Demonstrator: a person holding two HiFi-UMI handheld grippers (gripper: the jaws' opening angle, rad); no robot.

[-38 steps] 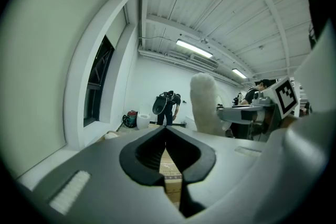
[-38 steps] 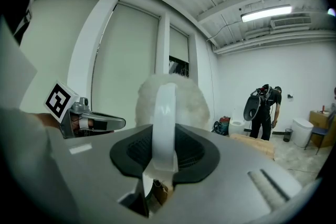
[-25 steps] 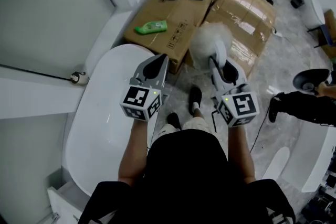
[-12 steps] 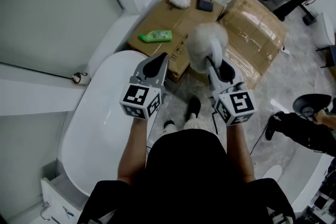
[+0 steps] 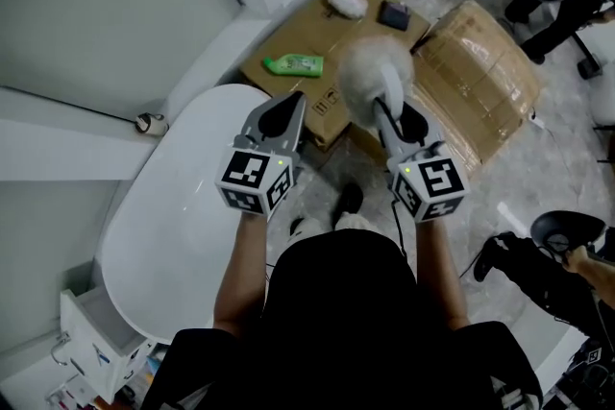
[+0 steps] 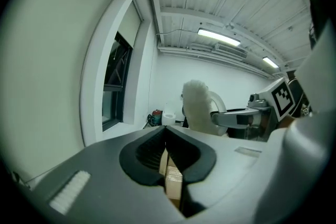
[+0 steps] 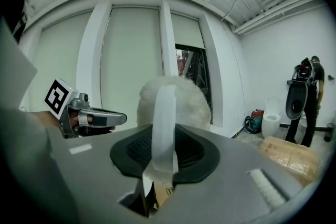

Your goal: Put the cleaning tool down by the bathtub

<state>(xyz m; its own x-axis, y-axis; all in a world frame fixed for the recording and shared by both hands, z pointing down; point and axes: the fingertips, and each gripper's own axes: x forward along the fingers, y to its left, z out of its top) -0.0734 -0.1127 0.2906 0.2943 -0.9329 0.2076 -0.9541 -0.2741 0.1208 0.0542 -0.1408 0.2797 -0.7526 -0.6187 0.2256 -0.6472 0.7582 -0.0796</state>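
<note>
Item: fluffy cleaning tool [image 5: 370, 72], white handle clamped in my right gripper [image 5: 389, 108], held over the cardboard boxes [image 5: 480, 82], near the bathtub [image 5: 183, 206]. Left gripper [image 5: 288, 106]: jaws pinched together, empty. Risk, as I judge it: the narrow handle pivots in the grip and the tool drops onto the boxes.

Bright even light from ceiling strips [image 6: 218, 35]; gripper views w/ fisheye, dark corners, maybe slight blur.

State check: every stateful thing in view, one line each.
left gripper: shut, empty
right gripper: shut on cleaning tool, gripping its white handle
cleaning tool: held in the air, not yet set down by bathtub
green bottle: lying on its side on cardboard box
cardboard box: closed
</note>
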